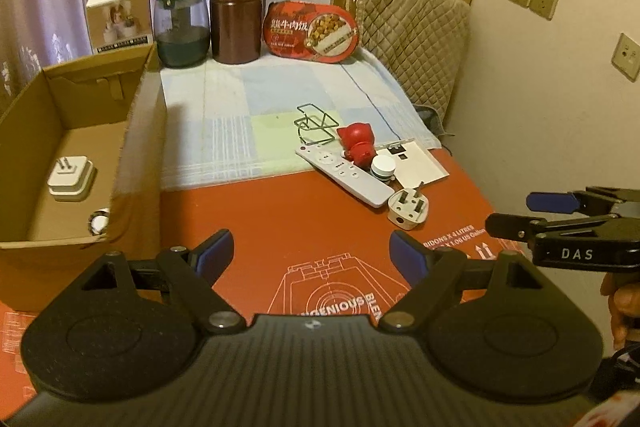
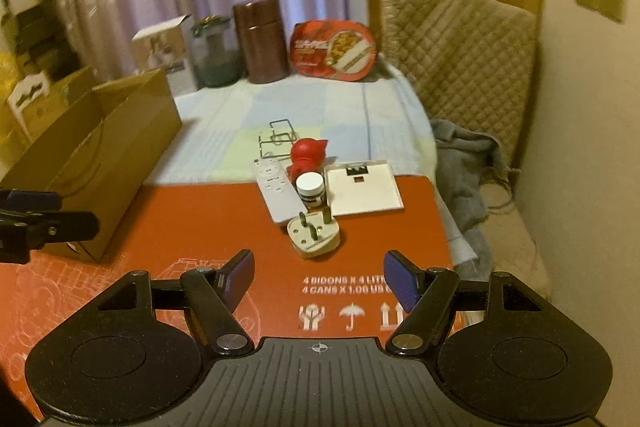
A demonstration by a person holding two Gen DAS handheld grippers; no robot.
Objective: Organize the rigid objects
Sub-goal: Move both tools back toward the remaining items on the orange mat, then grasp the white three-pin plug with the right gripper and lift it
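Each hand-held gripper point(image 1: 310, 255) is matte black plastic: a ribbed central body flanked by two round discs, triangular cut-outs in the arms, silver pivot screws and blue pads point(image 1: 412, 259) on both fingers point(image 2: 240, 273). White "DAS" lettering marks the right hand-held gripper point(image 1: 532, 213).

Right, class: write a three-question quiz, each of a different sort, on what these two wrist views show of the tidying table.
1. True or false: the cardboard box already holds a white charger.
2. Which item lies nearest the right hand-held gripper? A) red figurine B) white three-pin plug C) remote control
3. Fill in: both hand-held grippers, including the left hand-held gripper, are ____ and hold nothing.

Key: 1 true; 2 B; 3 open.
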